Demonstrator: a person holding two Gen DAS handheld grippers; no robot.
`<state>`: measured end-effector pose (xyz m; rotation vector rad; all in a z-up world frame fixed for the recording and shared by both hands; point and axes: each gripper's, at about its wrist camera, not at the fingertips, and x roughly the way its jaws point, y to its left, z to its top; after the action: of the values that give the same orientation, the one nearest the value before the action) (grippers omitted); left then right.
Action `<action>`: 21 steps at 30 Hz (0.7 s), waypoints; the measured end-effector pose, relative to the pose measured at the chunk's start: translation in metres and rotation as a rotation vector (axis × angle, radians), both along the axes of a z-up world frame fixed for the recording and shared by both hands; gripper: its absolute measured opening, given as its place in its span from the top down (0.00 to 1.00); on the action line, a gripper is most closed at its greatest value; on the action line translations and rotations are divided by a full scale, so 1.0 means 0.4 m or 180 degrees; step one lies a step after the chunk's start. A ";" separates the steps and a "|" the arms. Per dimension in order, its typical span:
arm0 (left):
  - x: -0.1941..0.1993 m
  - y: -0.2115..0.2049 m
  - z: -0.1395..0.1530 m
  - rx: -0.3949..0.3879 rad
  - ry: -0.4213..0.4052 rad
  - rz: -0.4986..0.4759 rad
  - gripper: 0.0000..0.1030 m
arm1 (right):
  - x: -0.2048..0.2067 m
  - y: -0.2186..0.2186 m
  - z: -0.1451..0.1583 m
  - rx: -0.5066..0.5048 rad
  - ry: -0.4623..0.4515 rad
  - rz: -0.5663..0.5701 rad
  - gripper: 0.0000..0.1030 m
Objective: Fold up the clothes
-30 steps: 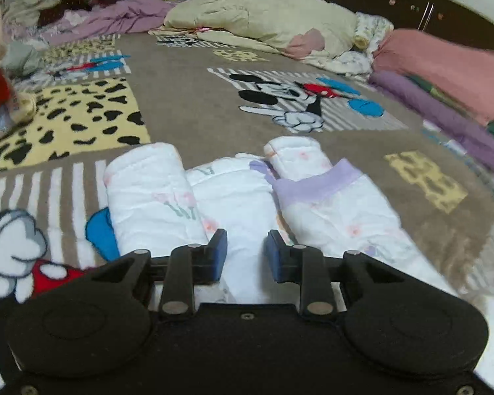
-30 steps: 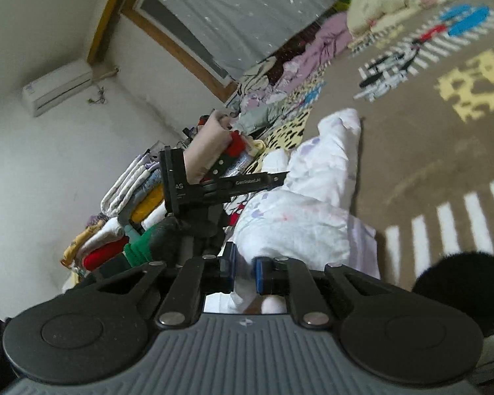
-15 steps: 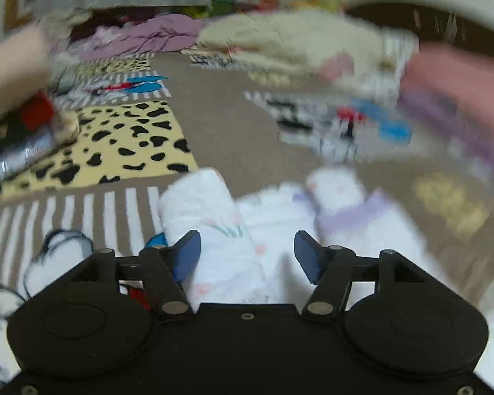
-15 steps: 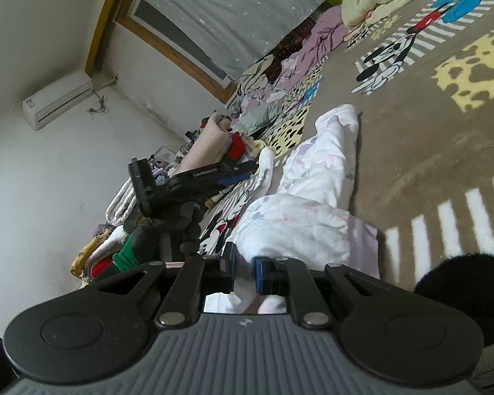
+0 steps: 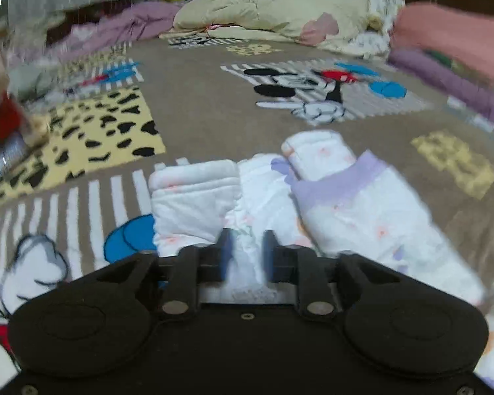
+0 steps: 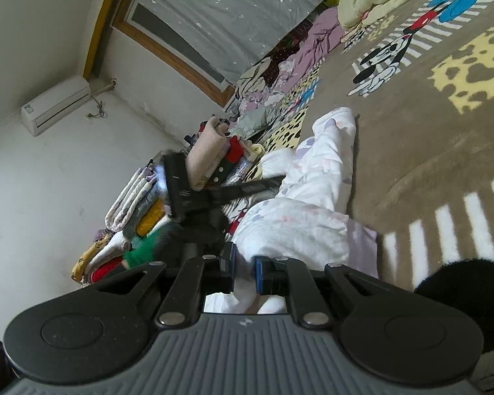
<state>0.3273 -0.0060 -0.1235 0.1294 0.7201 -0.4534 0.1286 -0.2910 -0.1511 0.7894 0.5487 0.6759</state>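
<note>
White quilted cotton with a faint floral print and lilac trim: the garment (image 5: 329, 197) lies partly folded on the brown cartoon-print blanket (image 5: 197, 105), both sleeves turned in over the body. Soft, light and limp, it should sag wherever unsupported; the padding makes it springy, so folds may reopen. The right gripper (image 6: 243, 271) pinches a bunched hem edge of the garment (image 6: 299, 227). The left gripper (image 5: 245, 251) sits low over the middle panel, its jaws closing with cloth between them; the blur leaves it unclear whether the pads yet press. Best holds, in my judgement, are the two hem corners, lifted together. A stack of folded clothes (image 6: 128, 217) stands beyond.
</note>
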 end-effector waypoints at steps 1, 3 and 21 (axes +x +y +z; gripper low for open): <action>-0.009 0.006 0.010 -0.0056 0.0000 -0.0027 0.54 | 0.000 0.000 0.001 -0.0001 -0.0001 0.0001 0.87; -0.032 0.020 0.034 -0.0156 -0.0030 -0.0078 0.52 | 0.001 -0.004 0.001 0.0015 0.0001 0.0000 0.87; 0.107 0.027 -0.025 -0.0195 0.0071 0.0059 0.70 | 0.023 -0.010 -0.012 0.0086 0.0080 -0.0018 0.87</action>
<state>0.3702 0.0049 -0.1337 0.0600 0.7281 -0.4593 0.1376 -0.2951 -0.1559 0.8253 0.5610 0.6701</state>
